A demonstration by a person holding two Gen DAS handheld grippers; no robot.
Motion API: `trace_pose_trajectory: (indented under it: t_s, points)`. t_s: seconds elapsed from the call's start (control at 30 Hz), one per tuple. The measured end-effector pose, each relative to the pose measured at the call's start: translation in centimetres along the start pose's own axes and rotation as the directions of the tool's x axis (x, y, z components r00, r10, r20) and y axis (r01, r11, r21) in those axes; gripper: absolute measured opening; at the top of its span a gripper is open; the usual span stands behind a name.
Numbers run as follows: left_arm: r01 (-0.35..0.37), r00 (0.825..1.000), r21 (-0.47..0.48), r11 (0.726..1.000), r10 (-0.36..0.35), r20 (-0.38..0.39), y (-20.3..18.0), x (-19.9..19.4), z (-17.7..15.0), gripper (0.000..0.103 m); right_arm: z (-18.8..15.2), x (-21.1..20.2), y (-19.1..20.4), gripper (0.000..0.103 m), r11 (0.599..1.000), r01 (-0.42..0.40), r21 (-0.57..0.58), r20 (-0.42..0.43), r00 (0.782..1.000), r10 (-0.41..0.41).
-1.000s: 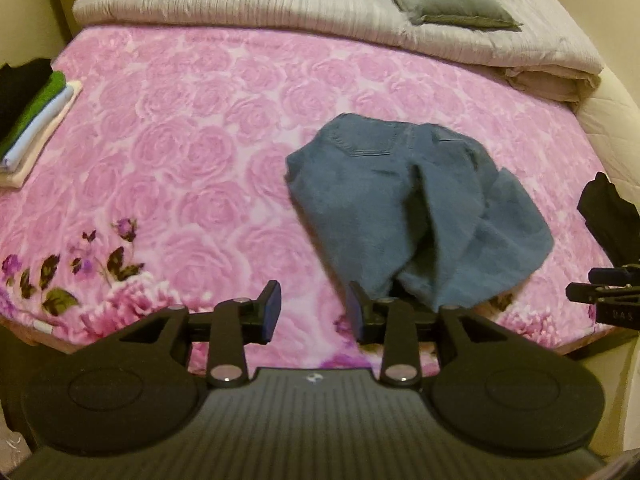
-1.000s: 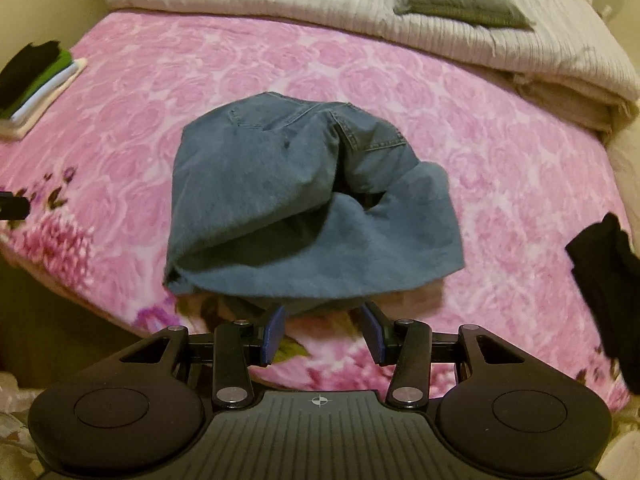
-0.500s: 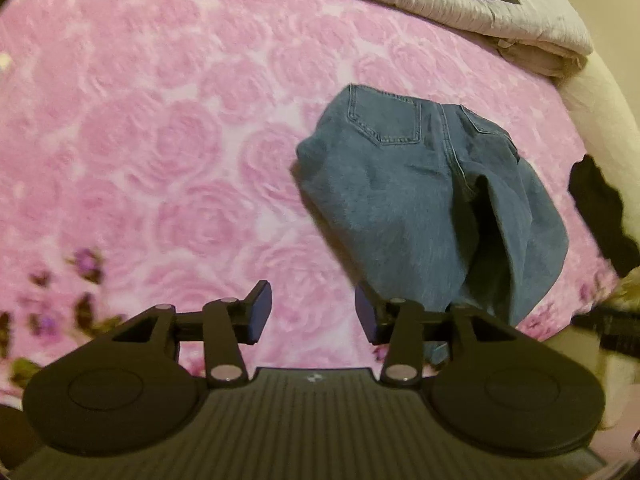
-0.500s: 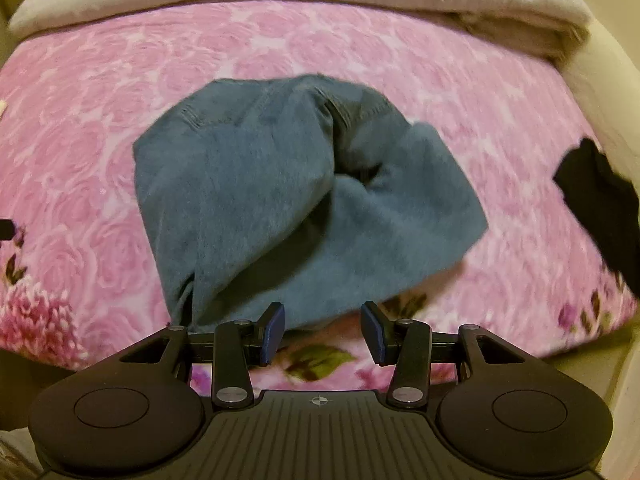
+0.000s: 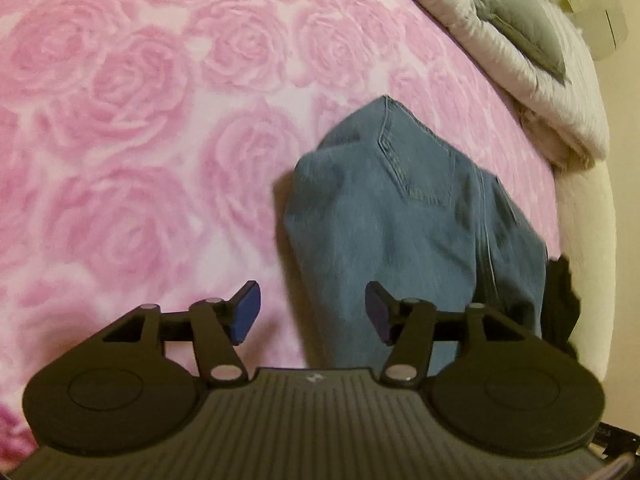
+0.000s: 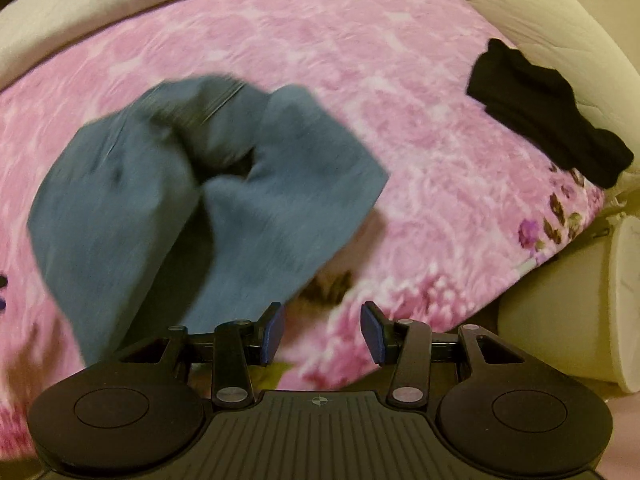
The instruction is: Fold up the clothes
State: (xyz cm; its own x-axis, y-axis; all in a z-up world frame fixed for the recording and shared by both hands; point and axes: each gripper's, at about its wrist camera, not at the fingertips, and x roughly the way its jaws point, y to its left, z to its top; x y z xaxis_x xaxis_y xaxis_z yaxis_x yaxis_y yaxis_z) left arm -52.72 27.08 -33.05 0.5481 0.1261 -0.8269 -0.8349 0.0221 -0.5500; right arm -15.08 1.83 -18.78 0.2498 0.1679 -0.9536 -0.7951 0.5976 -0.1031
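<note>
1. On the pink rose-patterned bedspread (image 5: 168, 128), a pair of blue jeans (image 5: 384, 216) is shown lying in a loose heap near the bed's front edge, the legs doubled over the seat so that a stitched back pocket is seen in the left view and a dark hollow between two flaps in the right view.
2. The jeans are judged to be thick, fairly heavy denim: soft enough to drape, stiff enough to hold a crease, and not slippery. A firm hold is best taken at the waistband or at a leg hem, where the cloth is doubled.
3. The left gripper (image 5: 312, 314) is held low over the bedspread with its blue pads spread apart and nothing between them; the near edge of the jeans lies just ahead, toward its right pad.
4. The right gripper (image 6: 322, 334) is likewise parted and empty, poised over the bed's front edge, with the jeans (image 6: 208, 200) just ahead to its left.
5. A crumpled black garment (image 6: 544, 108) is seen well apart, at the bed's right side.
</note>
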Motion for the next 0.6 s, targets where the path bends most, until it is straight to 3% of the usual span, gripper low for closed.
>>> trace_pose_trajectory:
  t_s: [0.13,0.27,0.3,0.33,0.4,0.5,0.6]
  points:
    - [0.063,0.998,-0.126,0.990,-0.063,0.005,1.2,3.6,1.6,0.062,2.9,1.2,-2.0,0.046,0.998,0.004,0.067,0.006,1.000,-0.005]
    - [0.106,0.992,-0.285,0.953,-0.120,-0.032,2.3,7.4,1.8,0.059,3.8,2.8,-2.7,0.046,0.997,0.041,0.071,-0.034,0.999,-0.039]
    - [0.141,0.988,-0.319,0.937,-0.154,-0.018,2.3,8.1,1.6,0.046,3.8,3.2,-2.7,0.046,0.997,0.047,0.069,-0.048,0.998,-0.044]
    - [0.152,0.987,-0.323,0.934,-0.158,0.008,2.0,8.3,1.5,0.024,3.9,3.5,-2.6,0.046,0.997,0.042,0.065,-0.058,0.998,-0.038]
    - [0.144,0.989,-0.280,0.949,-0.143,0.026,0.6,8.1,2.2,0.004,4.0,4.1,-2.3,0.046,0.998,0.028,0.052,-0.072,0.997,-0.024]
    - [0.139,0.987,-0.102,0.985,-0.130,0.098,-3.8,5.3,5.0,0.003,5.2,4.2,-1.6,0.046,0.999,0.001,0.033,-0.056,0.998,0.001]
    - [0.141,0.965,0.078,0.987,-0.155,0.212,-8.4,0.9,9.3,0.003,6.4,4.3,-0.9,0.046,1.000,-0.027,0.014,-0.039,0.999,0.027]
